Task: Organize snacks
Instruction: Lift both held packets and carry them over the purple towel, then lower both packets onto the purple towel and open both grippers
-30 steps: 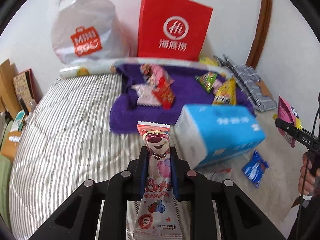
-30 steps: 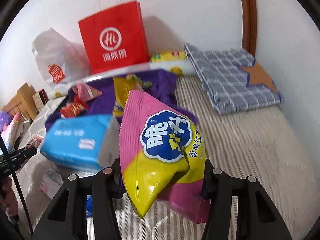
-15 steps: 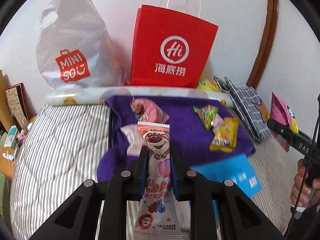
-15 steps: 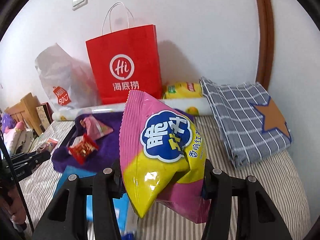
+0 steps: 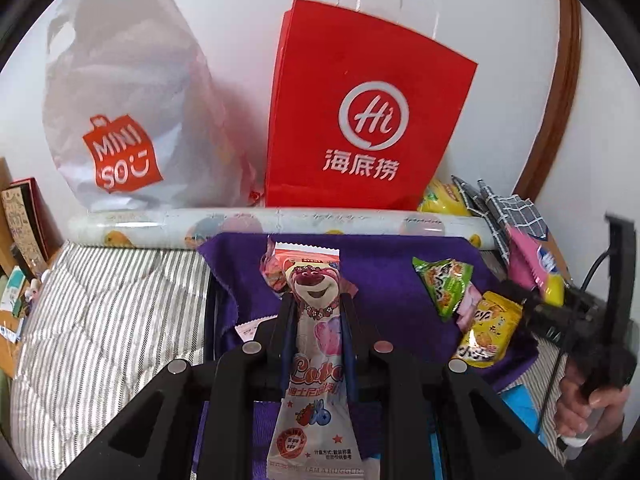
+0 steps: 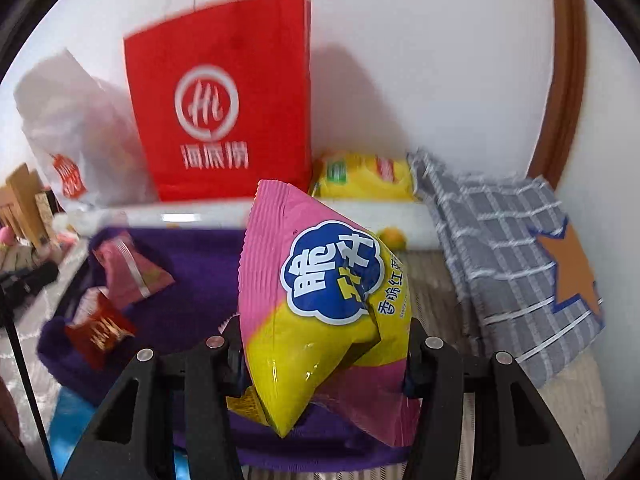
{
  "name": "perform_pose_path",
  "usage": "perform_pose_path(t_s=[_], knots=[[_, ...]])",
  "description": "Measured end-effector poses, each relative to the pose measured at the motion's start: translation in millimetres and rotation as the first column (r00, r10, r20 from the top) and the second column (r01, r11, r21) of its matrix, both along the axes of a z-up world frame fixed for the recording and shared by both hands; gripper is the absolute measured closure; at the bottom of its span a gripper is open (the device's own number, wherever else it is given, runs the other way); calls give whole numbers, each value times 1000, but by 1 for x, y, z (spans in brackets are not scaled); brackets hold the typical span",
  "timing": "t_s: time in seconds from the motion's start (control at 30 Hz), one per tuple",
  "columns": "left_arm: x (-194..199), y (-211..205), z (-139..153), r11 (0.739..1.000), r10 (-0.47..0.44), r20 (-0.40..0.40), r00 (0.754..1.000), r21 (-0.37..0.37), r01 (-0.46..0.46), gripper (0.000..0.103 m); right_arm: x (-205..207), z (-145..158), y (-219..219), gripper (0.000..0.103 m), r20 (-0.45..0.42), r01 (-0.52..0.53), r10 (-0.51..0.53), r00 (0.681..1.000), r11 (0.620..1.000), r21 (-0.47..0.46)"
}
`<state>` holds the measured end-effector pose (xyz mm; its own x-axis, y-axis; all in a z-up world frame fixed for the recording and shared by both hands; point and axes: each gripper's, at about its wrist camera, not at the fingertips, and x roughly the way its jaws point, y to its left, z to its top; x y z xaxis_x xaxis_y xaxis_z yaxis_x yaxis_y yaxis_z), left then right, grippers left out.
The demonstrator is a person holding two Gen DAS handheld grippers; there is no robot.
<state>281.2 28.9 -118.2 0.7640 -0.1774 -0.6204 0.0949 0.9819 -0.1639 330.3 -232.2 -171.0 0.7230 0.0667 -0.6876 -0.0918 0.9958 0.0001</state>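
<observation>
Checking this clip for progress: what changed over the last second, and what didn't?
Both grippers advanced toward the red paper bag at the wall, leaving the blue tissue pack behind at the near edge. Unchanged: left gripper clamps the bear-print snack, right gripper the pink-yellow chip bag; nothing released.

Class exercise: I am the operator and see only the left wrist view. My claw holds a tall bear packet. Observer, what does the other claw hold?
Observer: The right claw is shut on a pink and yellow chip bag.
Operator: What lies right of the red bag?
Observer: A yellow packet against the wall, in full view here.
Operator: And that checked cloth?
Observer: The grey checked cloth bears an orange star.
</observation>
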Motion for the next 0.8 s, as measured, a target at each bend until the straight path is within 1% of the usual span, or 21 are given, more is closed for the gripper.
perform_pose_path(t_s=[0.07, 0.13, 0.2, 0.27, 0.37, 0.43, 0.5, 0.67, 0.8], knots=[[-1, 1, -8, 1000, 0, -15, 1000, 2, 0, 84, -1, -11, 5, 51, -16, -27, 27, 1000, 1000, -14], [-1, 0, -12, 1000, -9, -21, 1000, 4, 10, 84, -5, -14, 8, 51, -22, -89, 89, 996, 996, 31], [-2, 1, -15, 1000, 1, -22, 1000, 12, -1, 84, -7, -13, 11, 51, -15, -109, 110, 994, 993, 54], [-2, 2, -18, 1000, -2, -33, 999, 3, 2, 84, -9, -13, 11, 51, -8, -122, 123, 992, 990, 73], [-1, 6, -22, 1000, 0, -46, 999, -29, -1, 84, -8, -14, 8, 51, -26, -138, 143, 989, 980, 140], [-2, 8, -23, 999, -5, -48, 999, -48, 3, 84, -8, -15, 10, 51, -27, -144, 149, 988, 981, 131], [-3, 7, -23, 999, -5, -41, 999, -47, 3, 84, -9, -16, 9, 51, -23, -141, 145, 989, 982, 124], [-5, 2, -26, 1000, -8, -43, 999, -28, 6, 83, -11, -15, 6, 49, -14, -171, 177, 984, 966, 196], [-5, 0, -26, 1000, -16, -42, 999, -25, 15, 83, -12, -14, 9, 49, 0, -179, 183, 983, 962, 205]])
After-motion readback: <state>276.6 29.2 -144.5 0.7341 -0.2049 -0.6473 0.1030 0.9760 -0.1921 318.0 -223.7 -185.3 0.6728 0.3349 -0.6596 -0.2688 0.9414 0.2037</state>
